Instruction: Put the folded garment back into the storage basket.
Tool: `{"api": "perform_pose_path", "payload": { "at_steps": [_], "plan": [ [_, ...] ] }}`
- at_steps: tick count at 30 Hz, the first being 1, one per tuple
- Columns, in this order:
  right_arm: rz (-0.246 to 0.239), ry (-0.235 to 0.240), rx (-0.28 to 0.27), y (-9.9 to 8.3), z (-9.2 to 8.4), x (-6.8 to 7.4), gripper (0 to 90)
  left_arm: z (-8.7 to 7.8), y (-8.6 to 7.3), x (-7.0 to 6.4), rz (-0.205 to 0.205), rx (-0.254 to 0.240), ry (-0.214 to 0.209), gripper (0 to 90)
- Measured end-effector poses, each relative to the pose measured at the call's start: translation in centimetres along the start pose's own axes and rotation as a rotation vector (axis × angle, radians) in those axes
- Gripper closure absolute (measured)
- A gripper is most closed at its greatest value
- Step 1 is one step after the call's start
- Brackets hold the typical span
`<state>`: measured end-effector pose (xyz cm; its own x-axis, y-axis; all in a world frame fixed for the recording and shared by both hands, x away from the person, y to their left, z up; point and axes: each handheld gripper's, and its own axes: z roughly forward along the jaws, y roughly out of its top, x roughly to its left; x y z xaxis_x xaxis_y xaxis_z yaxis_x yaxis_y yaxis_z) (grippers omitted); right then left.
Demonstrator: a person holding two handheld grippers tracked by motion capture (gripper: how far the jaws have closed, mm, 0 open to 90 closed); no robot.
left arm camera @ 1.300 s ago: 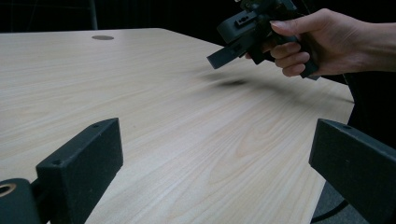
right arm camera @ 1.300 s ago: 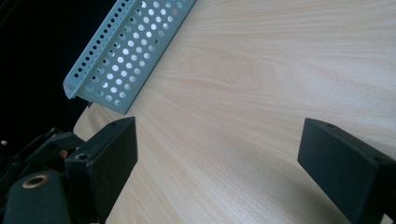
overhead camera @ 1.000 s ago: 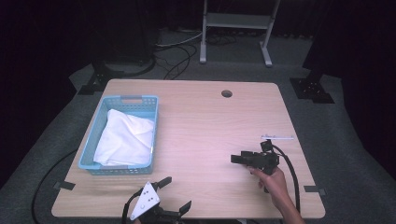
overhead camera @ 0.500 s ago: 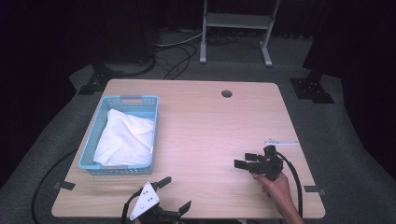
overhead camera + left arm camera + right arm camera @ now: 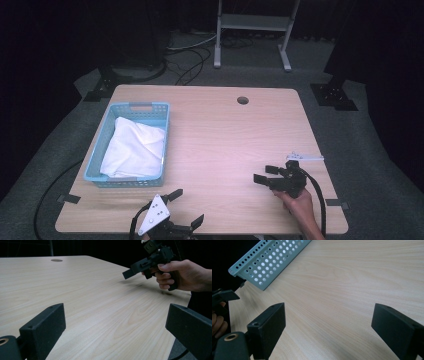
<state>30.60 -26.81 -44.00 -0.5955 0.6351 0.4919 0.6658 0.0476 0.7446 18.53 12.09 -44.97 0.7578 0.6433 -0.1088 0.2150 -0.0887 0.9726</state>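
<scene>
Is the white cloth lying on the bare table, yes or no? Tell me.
No, in the high view the white cloth lies inside the blue basket on the left part of the table.

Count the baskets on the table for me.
1. The blue basket sits at the table's left side, with a white cloth inside it. Nothing hides a second one.

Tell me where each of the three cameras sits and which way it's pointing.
High view: above the table's near edge, looking forward and down; the right hand shows.
Left gripper view: on the left claw, looking across to the right claw.
Right gripper view: on the right claw, facing the blue basket.
High and right gripper views share the basket.
</scene>
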Motion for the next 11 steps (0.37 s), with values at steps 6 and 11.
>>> {"api": "perform_pose_path", "payload": {
  "at_steps": [6, 11],
  "plan": [
    [-0.003, -0.001, -0.011, -0.47, -0.39, -0.09, 12.0, 0.07, -0.03, -0.07, 0.0, 0.002, -0.002, 2.5],
    [-0.014, -0.004, -0.027, -0.61, -0.83, -0.01, 12.0, 0.02, 0.02, -0.11, 0.002, -0.002, -0.004, 2.5]
  ]
}}
